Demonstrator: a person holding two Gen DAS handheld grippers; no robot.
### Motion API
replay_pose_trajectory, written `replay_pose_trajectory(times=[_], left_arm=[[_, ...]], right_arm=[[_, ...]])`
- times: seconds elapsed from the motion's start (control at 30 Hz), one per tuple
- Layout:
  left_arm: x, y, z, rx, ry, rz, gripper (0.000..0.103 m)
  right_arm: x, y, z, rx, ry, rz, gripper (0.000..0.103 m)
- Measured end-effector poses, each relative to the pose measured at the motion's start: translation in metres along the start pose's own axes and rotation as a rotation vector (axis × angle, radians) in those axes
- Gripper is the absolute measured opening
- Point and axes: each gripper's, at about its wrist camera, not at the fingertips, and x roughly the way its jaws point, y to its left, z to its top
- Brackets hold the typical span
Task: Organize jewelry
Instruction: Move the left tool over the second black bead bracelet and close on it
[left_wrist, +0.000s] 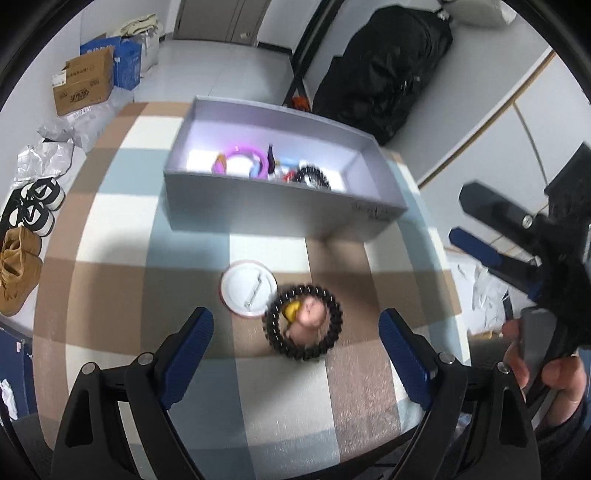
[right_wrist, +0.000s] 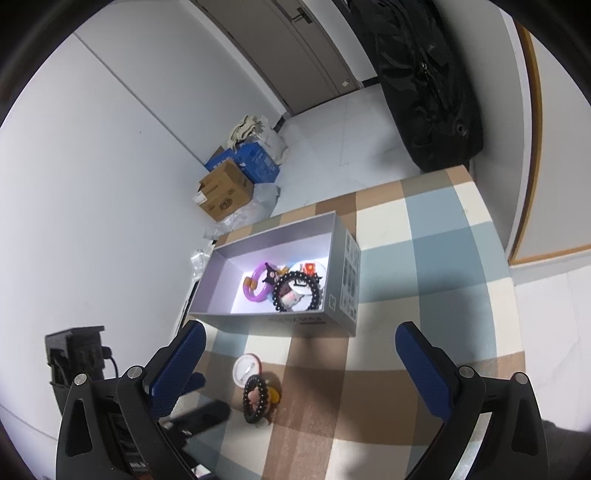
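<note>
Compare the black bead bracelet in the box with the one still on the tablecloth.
The bracelet in the box lies inside the grey box, among other trinkets beside a purple ring; the bracelet on the cloth lies outside, touching a white round badge. The cloth one rings a small pink figure; the boxed one lies over mixed pieces. Both are dark bead loops, lying flat.

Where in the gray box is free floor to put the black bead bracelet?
The gray box is bare in its left half, beside the purple ring. The right half is crowded: a beaded bracelet lies over small charms. Both grippers are open.
</note>
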Motion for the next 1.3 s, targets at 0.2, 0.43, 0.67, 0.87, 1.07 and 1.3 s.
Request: replay_pose_trajectory(times=[0.2,0.43,0.67,0.87,1.07,1.3], left_arm=[[0.009,-0.006,-0.005,0.021,0.038,0.026,0.088],[0.017,0.0,-0.007,0.012,0.053,0.047,0.088],[0.019,-0.002,-0.008,0.042,0.028,0.059,0.086],[0.022,-0.005,-0.01,0.076,0.002,0.091,0.081],[0.022,-0.008,-0.011,0.116,-0.026,0.126,0.059],[0.019,-0.001,-0.01,0.08,-0.019,0.07,0.045]], right_arm=[[0.0,0.003,-0.005,-0.015,0.011,0.003,0.103],[-0.002,0.005,-0.01,-0.032,0.018,-0.001,0.103],[-0.005,0.004,-0.01,-0.032,0.011,0.004,0.103],[-0.008,0.006,-0.01,-0.04,0.005,0.005,0.103],[-0.012,0.009,-0.01,-0.05,-0.002,0.009,0.103],[-0.011,0.013,-0.01,-0.071,-0.001,-0.002,0.103]])
